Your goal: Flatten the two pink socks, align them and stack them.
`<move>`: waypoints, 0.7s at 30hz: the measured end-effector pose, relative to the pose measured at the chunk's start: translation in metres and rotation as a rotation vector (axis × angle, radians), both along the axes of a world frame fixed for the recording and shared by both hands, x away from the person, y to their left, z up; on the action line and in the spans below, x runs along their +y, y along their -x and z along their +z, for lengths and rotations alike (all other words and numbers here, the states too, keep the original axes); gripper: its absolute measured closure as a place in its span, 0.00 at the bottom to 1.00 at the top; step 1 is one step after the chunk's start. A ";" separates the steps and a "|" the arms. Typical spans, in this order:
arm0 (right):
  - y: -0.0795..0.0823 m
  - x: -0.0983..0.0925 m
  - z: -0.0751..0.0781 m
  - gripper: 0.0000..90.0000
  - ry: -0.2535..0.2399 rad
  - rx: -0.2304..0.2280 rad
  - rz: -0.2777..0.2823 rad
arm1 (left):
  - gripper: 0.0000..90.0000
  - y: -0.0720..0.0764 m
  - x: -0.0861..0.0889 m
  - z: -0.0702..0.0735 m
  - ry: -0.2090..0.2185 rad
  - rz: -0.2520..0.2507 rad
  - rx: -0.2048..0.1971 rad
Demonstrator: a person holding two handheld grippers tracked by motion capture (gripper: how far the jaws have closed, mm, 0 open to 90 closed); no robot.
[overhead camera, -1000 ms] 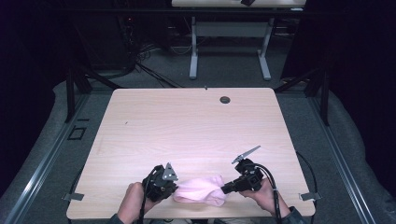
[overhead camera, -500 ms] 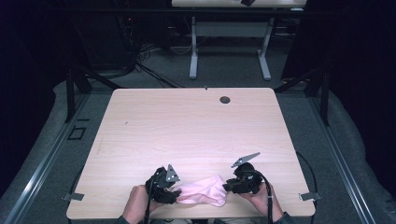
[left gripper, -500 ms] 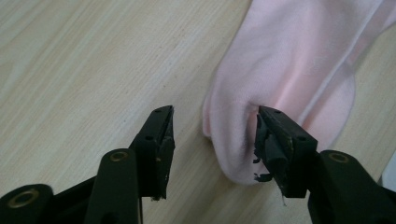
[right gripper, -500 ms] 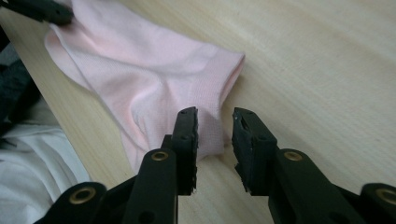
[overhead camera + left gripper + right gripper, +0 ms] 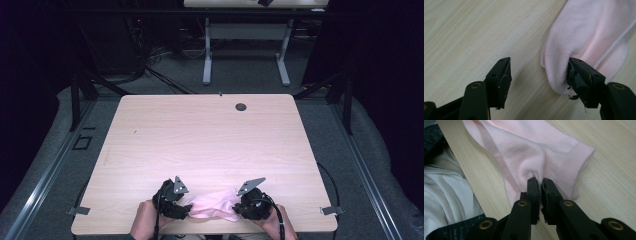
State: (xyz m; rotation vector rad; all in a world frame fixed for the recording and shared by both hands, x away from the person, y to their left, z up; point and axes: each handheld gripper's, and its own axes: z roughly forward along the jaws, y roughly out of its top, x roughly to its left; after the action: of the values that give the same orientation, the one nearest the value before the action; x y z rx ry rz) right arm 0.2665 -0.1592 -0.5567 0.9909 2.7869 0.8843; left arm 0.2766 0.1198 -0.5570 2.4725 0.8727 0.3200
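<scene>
A pink sock-like cloth (image 5: 212,205) lies bunched at the near edge of the wooden table (image 5: 200,135), between my two grippers. My left gripper (image 5: 186,209) is at its left end. In the left gripper view its jaws (image 5: 539,75) have just been opening and stand apart, with the cloth's rounded end (image 5: 586,32) against the right-hand jaw and bare table by the other. My right gripper (image 5: 239,209) is at the cloth's right end. Its jaws (image 5: 541,182) have just been closing and now pinch a fold of the pink cloth (image 5: 529,147) near its ribbed cuff.
A small dark grommet (image 5: 241,106) sits near the table's far edge. Beyond it stand another table's legs (image 5: 245,70) and floor cables. The person's white and dark clothing (image 5: 444,195) shows just off the near edge. The cloth lies close to that edge.
The left gripper's jaws have opened off the cloth's left end. The right gripper has come down toward the near edge, and the cloth now lies lower and more bunched.
</scene>
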 end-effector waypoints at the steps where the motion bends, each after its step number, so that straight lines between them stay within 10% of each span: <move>1: 0.000 -0.004 0.004 0.95 -0.002 0.004 0.007 | 0.40 0.000 -0.001 -0.001 -0.001 -0.001 0.000; 8: 0.004 -0.013 0.015 0.93 -0.015 0.041 0.078 | 0.38 -0.001 -0.002 -0.001 -0.014 -0.002 -0.009; 12: -0.001 -0.011 0.002 0.70 0.027 0.081 0.068 | 0.30 -0.003 0.003 0.002 0.033 0.015 -0.021; 17: -0.007 -0.035 0.009 0.34 -0.076 0.009 -0.034 | 0.15 -0.003 0.023 0.018 0.161 0.062 -0.078; 21: -0.012 -0.052 0.011 0.24 -0.087 -0.070 -0.133 | 0.09 -0.006 0.043 0.025 0.206 0.137 -0.117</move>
State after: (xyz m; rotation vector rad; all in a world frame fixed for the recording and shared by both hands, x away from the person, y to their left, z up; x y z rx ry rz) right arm 0.2787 -0.2116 -0.5457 1.1201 2.6105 1.0078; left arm 0.2822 0.1626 -0.5322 2.1877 0.9762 0.3972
